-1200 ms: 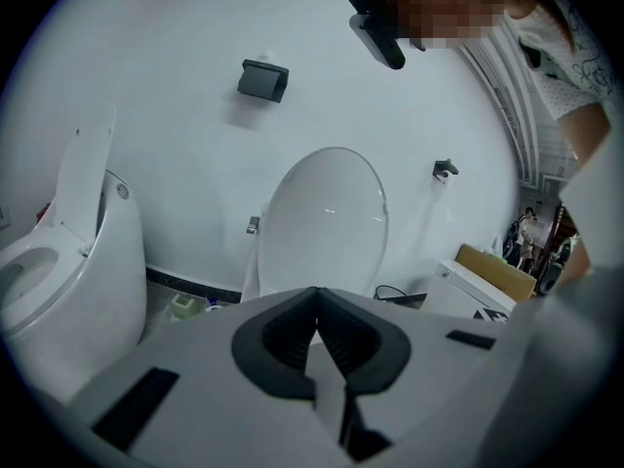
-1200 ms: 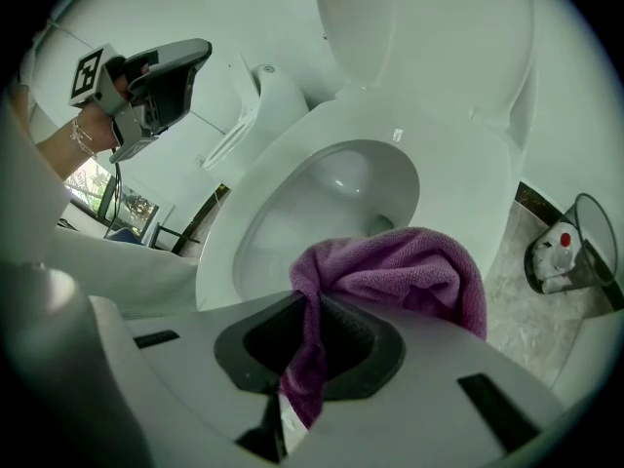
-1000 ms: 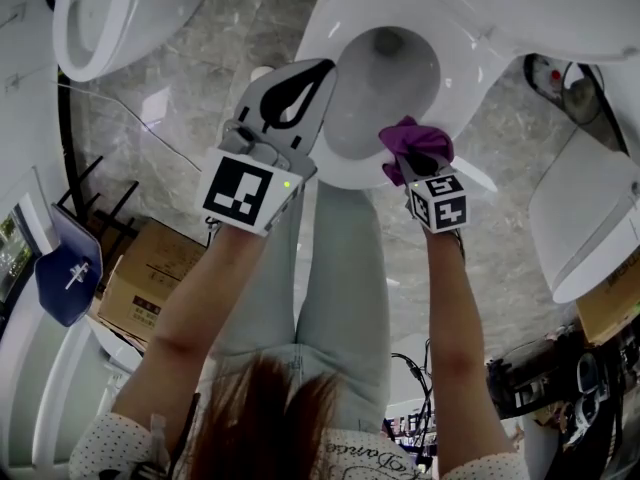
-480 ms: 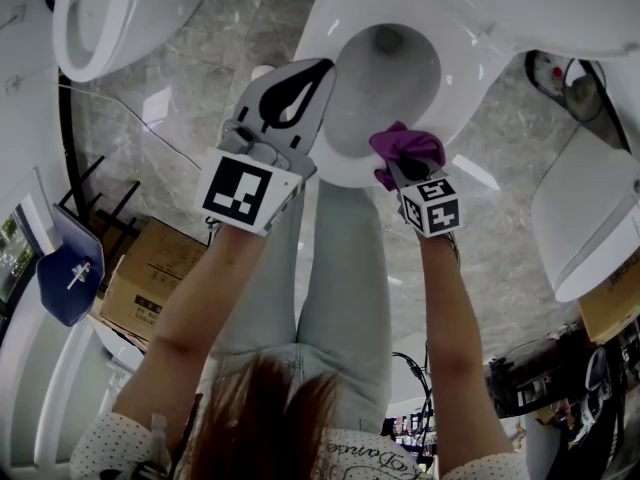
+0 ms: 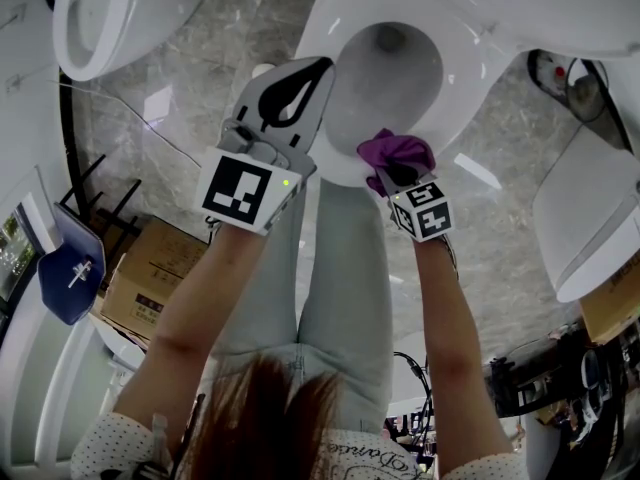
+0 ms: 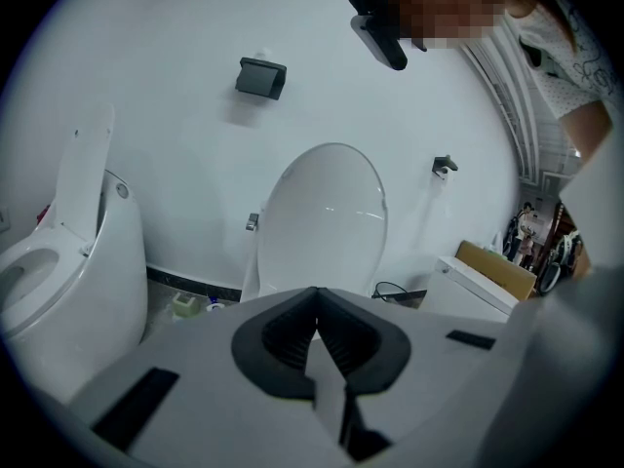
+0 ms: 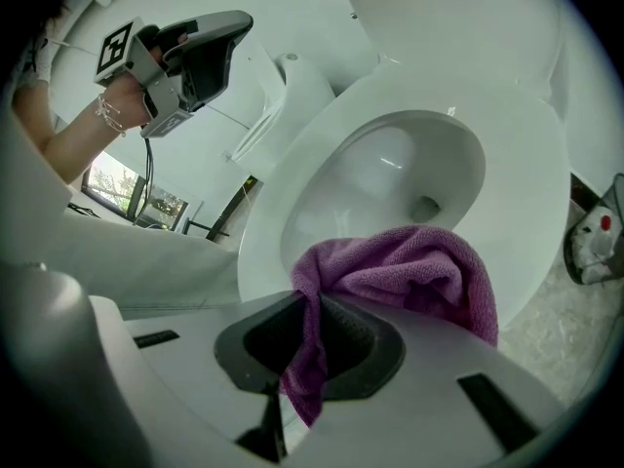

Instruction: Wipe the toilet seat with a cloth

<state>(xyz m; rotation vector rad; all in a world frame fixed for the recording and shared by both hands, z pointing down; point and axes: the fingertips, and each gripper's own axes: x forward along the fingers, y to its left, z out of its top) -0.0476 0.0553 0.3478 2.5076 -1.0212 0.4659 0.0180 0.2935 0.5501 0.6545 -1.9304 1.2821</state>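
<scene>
The right gripper (image 7: 310,349), clamped on a bunched purple cloth (image 7: 409,271), holds it at the front rim of the toilet seat (image 5: 468,63), above the open bowl (image 5: 385,73). The left gripper (image 6: 314,334), jaws together on nothing, is raised beside the seat's left edge, apart from it. The wipe would likely go best with the cloth pressed flat and swept round the ring in one steady arc. The loose fold should stay out of the bowl, and the hard jaws off the plastic.
</scene>
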